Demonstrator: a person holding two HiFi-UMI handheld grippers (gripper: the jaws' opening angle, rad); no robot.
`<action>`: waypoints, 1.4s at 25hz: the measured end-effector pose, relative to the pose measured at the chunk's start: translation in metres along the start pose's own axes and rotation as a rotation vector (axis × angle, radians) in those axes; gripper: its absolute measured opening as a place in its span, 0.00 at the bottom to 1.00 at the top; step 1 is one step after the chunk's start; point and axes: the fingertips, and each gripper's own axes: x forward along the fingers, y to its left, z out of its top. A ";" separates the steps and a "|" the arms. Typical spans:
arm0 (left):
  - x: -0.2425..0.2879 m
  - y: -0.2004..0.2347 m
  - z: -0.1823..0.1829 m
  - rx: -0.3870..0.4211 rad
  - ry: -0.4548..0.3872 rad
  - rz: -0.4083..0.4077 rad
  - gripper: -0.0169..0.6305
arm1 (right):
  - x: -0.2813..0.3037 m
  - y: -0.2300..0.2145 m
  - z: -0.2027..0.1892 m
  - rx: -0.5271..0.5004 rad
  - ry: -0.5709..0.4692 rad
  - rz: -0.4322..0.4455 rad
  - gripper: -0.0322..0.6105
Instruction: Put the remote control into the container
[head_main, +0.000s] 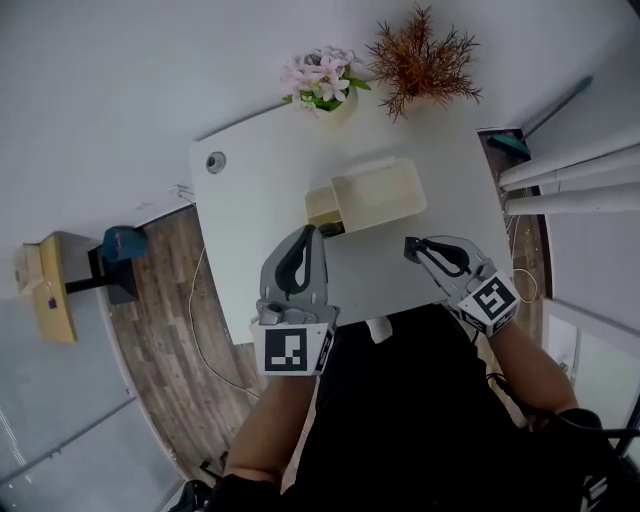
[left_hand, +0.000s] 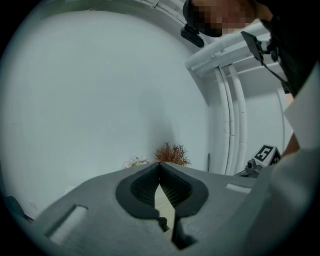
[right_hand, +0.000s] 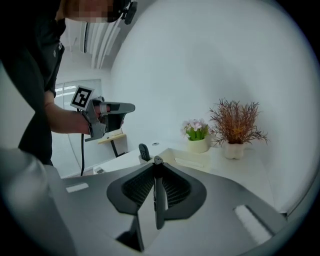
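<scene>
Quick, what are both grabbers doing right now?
Left gripper: closed, holding nothing.
Right gripper: closed on the remote control.

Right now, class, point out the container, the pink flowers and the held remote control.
container (head_main: 385, 195), head view, bare inside.
pink flowers (head_main: 322, 76), head view, blossoms.
remote control (right_hand: 157, 192), right gripper view, narrow edge.

The container (head_main: 375, 195) sits mid-worktop (head_main: 250, 190). Behind it, at the far edge, the flowers (head_main: 325, 80) stand left of the dried plant (head_main: 422, 58). An upright remote (right_hand: 144, 151) is at the container's near left corner. Before the container are the left hand-held gripper (head_main: 308, 234) and, to its right, the right hand-held gripper (head_main: 413, 246), with the held remote (right_hand: 157, 195) between its jaws.
</scene>
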 end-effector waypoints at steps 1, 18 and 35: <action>-0.004 0.003 0.003 -0.005 -0.009 0.007 0.02 | 0.000 0.004 0.008 -0.005 -0.023 0.009 0.14; -0.056 0.075 0.036 0.000 -0.067 0.119 0.02 | 0.039 0.057 0.110 -0.134 -0.147 0.122 0.14; -0.055 0.124 0.049 -0.055 -0.097 0.145 0.02 | 0.095 0.052 0.156 -0.176 -0.174 0.148 0.14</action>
